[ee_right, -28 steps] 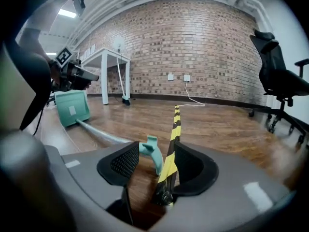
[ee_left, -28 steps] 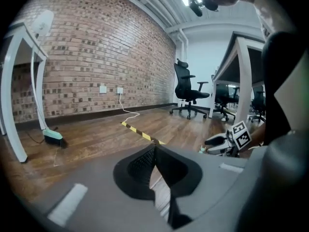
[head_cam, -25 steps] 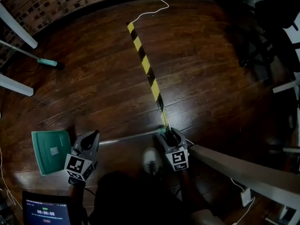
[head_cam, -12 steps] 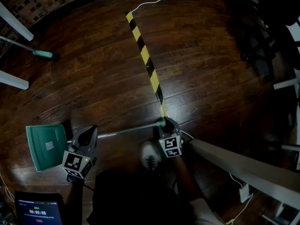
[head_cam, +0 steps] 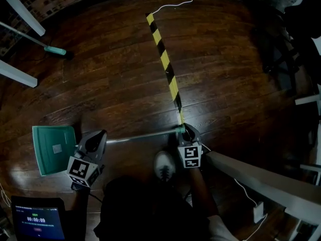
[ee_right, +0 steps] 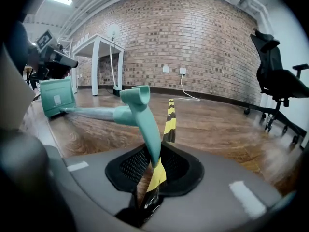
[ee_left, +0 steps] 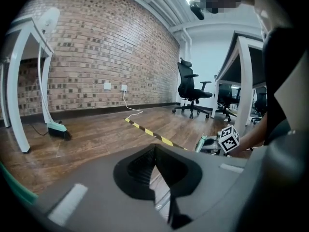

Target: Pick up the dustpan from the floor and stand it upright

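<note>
The dustpan lies flat on the wooden floor, its green pan [head_cam: 52,148] at the left and its metal shaft [head_cam: 140,136] running right to a teal grip [head_cam: 179,129]. My right gripper [head_cam: 186,132] is at that grip. In the right gripper view the teal grip [ee_right: 140,110] passes down between the jaws of the right gripper [ee_right: 155,153], which are closing around it, a little room still showing beside it. The pan [ee_right: 57,96] shows far off at the left. My left gripper [head_cam: 98,137] hovers over the shaft beside the pan, its fingers [ee_left: 145,166] together with nothing held.
Yellow-and-black tape [head_cam: 165,64] runs across the floor away from the right gripper. A broom [head_cam: 54,50] and white table legs [head_cam: 20,74] stand at the far left. A pale beam [head_cam: 261,179] lies at the lower right, a shoe [head_cam: 164,167] between the grippers, a tablet [head_cam: 37,220] at the lower left.
My right gripper has edged forward onto the teal end of the dustpan's handle. The left gripper and the dustpan have kept their places.
</note>
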